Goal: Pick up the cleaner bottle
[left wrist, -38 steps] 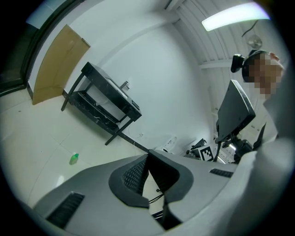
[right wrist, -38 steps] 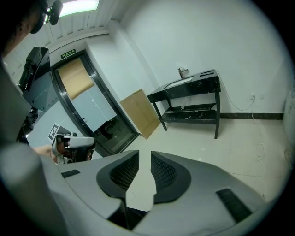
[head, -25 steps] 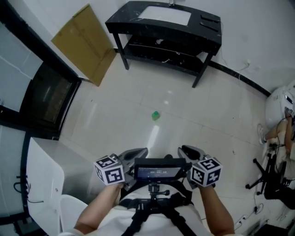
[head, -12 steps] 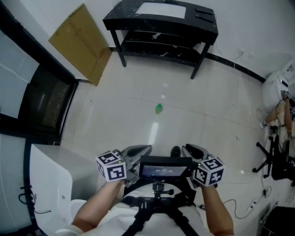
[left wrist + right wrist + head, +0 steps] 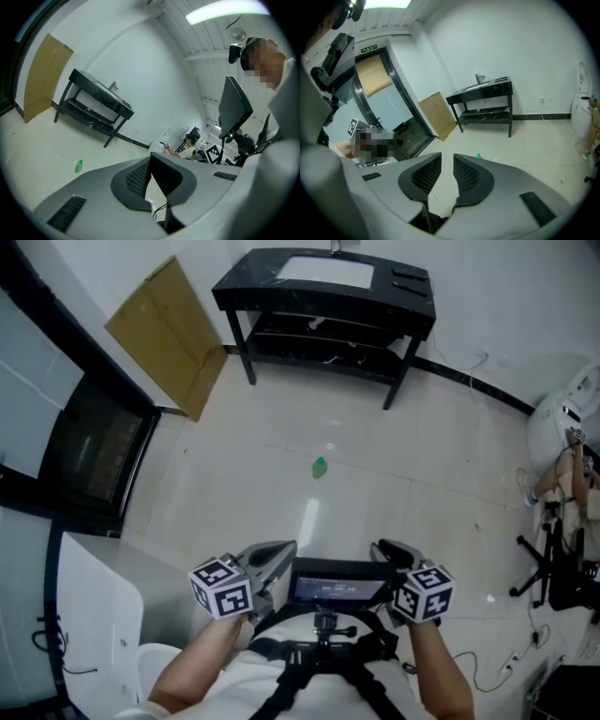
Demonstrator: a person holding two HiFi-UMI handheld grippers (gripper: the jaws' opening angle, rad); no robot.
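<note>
The cleaner bottle (image 5: 320,467) is small and green and stands alone on the pale tiled floor, well ahead of both grippers. In the left gripper view the bottle (image 5: 78,165) shows far off at lower left; in the right gripper view its green top (image 5: 478,155) peeks just over the right jaw. My left gripper (image 5: 279,553) is held close to my body, its tips (image 5: 150,158) meeting with nothing between them. My right gripper (image 5: 379,547) sits beside it, jaws (image 5: 447,161) a narrow gap apart and empty.
A black two-shelf table (image 5: 328,289) stands against the far wall beyond the bottle. Cardboard (image 5: 167,332) leans at the left next to a dark glass door (image 5: 89,451). A seated person (image 5: 574,486) and a black stand (image 5: 544,579) are at the right. White furniture (image 5: 94,615) is at lower left.
The head view has swayed slightly, so the table and bottle shift a little in frame. Both grippers stay close to my body, empty.
</note>
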